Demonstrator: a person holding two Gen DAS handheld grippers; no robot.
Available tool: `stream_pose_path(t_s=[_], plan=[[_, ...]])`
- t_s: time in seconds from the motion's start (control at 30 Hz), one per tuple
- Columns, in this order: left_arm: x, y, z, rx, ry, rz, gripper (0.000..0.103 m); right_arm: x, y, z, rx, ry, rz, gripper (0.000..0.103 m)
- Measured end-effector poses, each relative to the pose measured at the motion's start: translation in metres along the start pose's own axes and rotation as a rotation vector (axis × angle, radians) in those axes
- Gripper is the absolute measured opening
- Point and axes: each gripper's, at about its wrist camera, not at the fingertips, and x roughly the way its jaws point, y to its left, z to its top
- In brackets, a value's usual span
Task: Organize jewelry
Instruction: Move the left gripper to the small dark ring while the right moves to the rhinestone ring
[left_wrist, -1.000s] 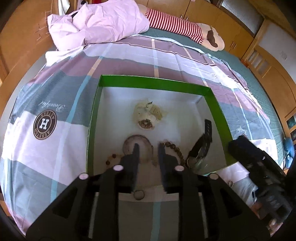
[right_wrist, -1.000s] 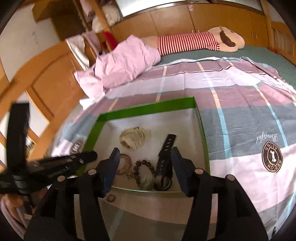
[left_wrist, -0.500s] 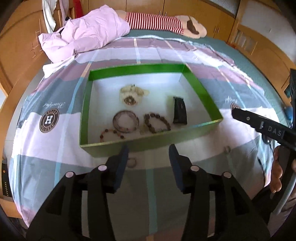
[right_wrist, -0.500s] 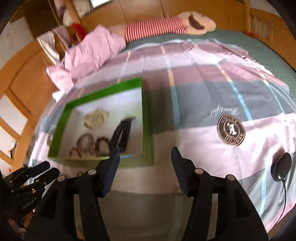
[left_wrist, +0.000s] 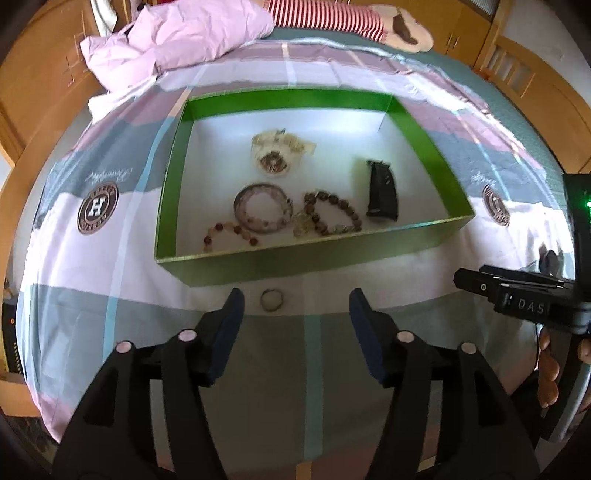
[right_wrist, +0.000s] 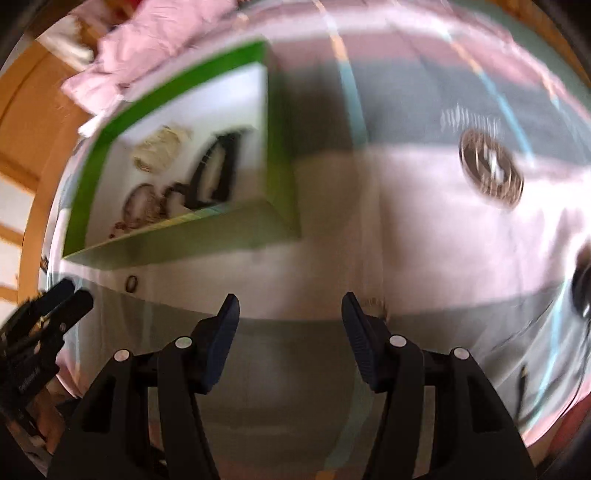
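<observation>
Jaws of the left gripper (left_wrist: 295, 314) are opening with nothing between them, and a small ring (left_wrist: 272, 299) lies on the bed just ahead, outside the green box (left_wrist: 306, 258) where the other jewelry sits. It probably belongs in there too. Right gripper (right_wrist: 290, 314) has its jaws apart and empty; something small, too blurry to name, sits by its right jaw.

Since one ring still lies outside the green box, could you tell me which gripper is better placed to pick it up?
Left. The ring lies just ahead of the left gripper, whose jaws are opening, empty. The right gripper is off to the side.
</observation>
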Motion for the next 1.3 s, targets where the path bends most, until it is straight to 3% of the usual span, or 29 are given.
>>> stream_pose_path(t_s=[0.13,0.27,0.3,0.37,0.4,0.43,0.47,0.63,0.7,0.73,0.77,0.83,0.93,1.0,1.1,1.3], plan=[[0.014,0.002,-0.003,-0.005,0.067,0.033,0.069,0.011,-0.01,0.0,0.073,0.041,0.054,0.057],[0.029,0.004,-0.007,-0.016,0.131,0.053,0.072,0.005,0.004,-0.003,0.051,0.046,0.24,0.057],[0.031,0.005,-0.008,-0.017,0.141,0.06,0.073,-0.002,0.008,-0.002,0.024,0.009,0.215,0.057],[0.034,0.006,-0.009,-0.02,0.151,0.068,0.076,-0.019,0.016,-0.003,-0.064,-0.103,-0.005,0.057],[0.036,0.007,-0.009,-0.024,0.157,0.07,0.076,-0.021,0.017,-0.004,-0.087,-0.134,-0.115,0.063],[0.038,0.009,-0.01,-0.03,0.163,0.07,0.077,-0.019,0.014,-0.004,-0.087,-0.141,-0.21,0.066],[0.039,0.01,-0.01,-0.035,0.169,0.069,0.077,-0.013,0.009,-0.004,-0.068,-0.118,-0.242,0.066],[0.042,0.011,-0.01,-0.043,0.174,0.075,0.08,0.017,0.004,-0.006,0.014,0.06,-0.076,0.066],[0.042,0.011,-0.011,-0.041,0.175,0.078,0.08,0.014,0.015,-0.008,-0.011,0.059,0.063,0.066],[0.042,0.01,-0.011,-0.04,0.177,0.079,0.08,0.01,0.027,-0.01,-0.043,0.071,0.19,0.066],[0.043,0.01,-0.011,-0.04,0.181,0.082,0.08,0.006,0.033,-0.011,-0.063,0.068,0.229,0.066],[0.045,0.01,-0.01,-0.043,0.184,0.086,0.081,-0.003,0.043,-0.013,-0.112,0.021,0.206,0.067],[0.049,0.012,-0.009,-0.056,0.19,0.086,0.082,-0.006,0.035,-0.009,-0.107,-0.053,0.039,0.067],[0.049,0.015,-0.008,-0.075,0.19,0.078,0.082,-0.001,0.026,-0.01,-0.085,-0.064,-0.028,0.067],[0.05,0.022,-0.007,-0.109,0.193,0.053,0.082,0.009,0.02,-0.009,-0.076,-0.025,0.004,0.067],[0.056,0.04,-0.007,-0.215,0.228,-0.028,0.084,0.027,0.045,-0.019,-0.169,0.03,0.113,0.068]])
